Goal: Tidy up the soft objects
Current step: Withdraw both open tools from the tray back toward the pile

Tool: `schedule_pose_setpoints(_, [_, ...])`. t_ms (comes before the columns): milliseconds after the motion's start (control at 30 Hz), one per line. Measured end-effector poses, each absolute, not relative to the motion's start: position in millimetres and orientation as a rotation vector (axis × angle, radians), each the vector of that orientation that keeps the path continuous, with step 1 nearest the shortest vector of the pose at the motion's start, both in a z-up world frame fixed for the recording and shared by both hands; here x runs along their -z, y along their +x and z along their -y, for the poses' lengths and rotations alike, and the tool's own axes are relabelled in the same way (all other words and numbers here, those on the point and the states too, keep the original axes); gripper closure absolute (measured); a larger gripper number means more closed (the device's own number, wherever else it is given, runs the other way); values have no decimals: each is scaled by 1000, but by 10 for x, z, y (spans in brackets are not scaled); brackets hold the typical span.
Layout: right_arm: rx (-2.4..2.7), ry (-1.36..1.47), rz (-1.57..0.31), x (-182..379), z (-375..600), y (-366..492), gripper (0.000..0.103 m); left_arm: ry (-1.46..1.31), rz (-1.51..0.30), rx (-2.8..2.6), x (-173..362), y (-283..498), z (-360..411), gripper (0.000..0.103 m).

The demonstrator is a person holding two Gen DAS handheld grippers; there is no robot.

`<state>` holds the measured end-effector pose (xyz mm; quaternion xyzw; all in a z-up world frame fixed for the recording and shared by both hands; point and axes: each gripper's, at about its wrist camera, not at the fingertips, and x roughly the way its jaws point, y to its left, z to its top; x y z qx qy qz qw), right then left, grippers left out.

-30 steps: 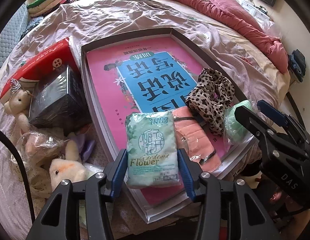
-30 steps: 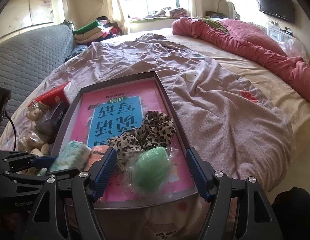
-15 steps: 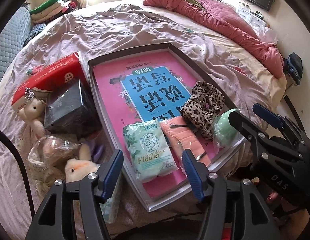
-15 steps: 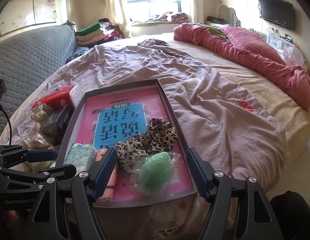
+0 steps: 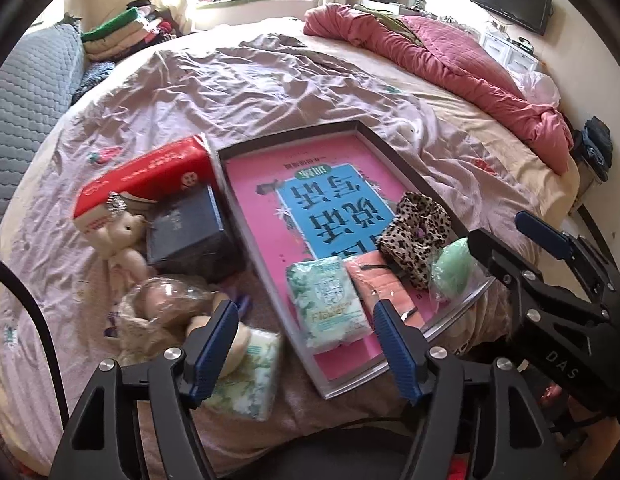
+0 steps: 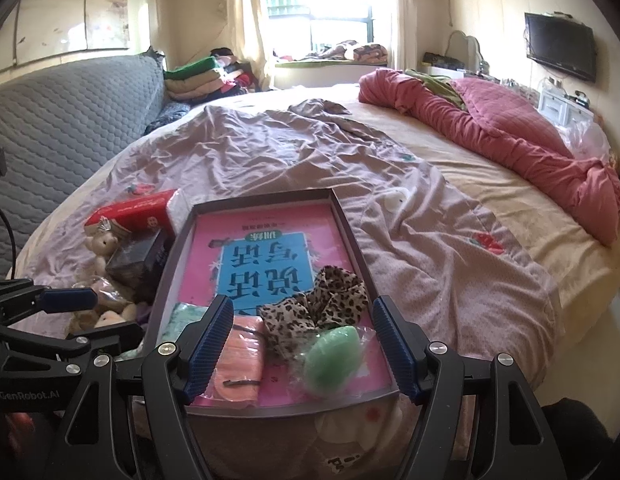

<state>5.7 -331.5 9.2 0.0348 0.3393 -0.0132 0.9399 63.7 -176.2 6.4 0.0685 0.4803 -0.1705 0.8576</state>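
A grey tray [image 5: 393, 152] with a pink and blue printed bottom lies on the bed. At its near end sit a pale green tissue pack [image 5: 329, 304], a pink pack [image 5: 383, 284], a leopard-print scrunchie [image 5: 415, 236] and a green sponge in clear wrap [image 5: 453, 268]. My left gripper [image 5: 305, 316] hovers above the tissue pack with its jaws opening and not touching it. My right gripper [image 6: 304, 308] stands open above the scrunchie [image 6: 321, 304] and sponge [image 6: 333, 356], holding nothing.
Left of the tray lie a red tissue box [image 5: 146, 176], a dark box [image 5: 186, 232], a small plush bear [image 5: 118, 232], a wrapped doll [image 5: 162, 304] and a floral tissue pack [image 5: 250, 376]. A rumpled pink quilt [image 5: 449, 52] covers the far right of the bed.
The left gripper has let go of the green tissue pack, which now lies in the tray, and its jaws have widened. Both grippers have risen and drawn back from the tray.
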Motion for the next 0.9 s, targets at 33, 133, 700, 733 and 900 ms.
schedule_pose_setpoints(33, [27,70,-687,-111,3307,47,29,145,-1000,354,-96,618,1742,33])
schedule_pose_setpoints(133, [23,69,-675,-187,3284,21,29,151,-988,348,-162,579,1699,27])
schedule_pose_setpoints(700, [-1,27,-634,-570,3076,-92,29,106,-943,319,-454,443,1357,26])
schedule_pose_setpoints(733, [-6,25,-636,-581,3058,-95,29,103,-942,318,-462,436,1336,26])
schedule_pose_setpoints(900, [-21,11,-632,-640,2928,-100,29,78,-936,308,-519,427,1172,26])
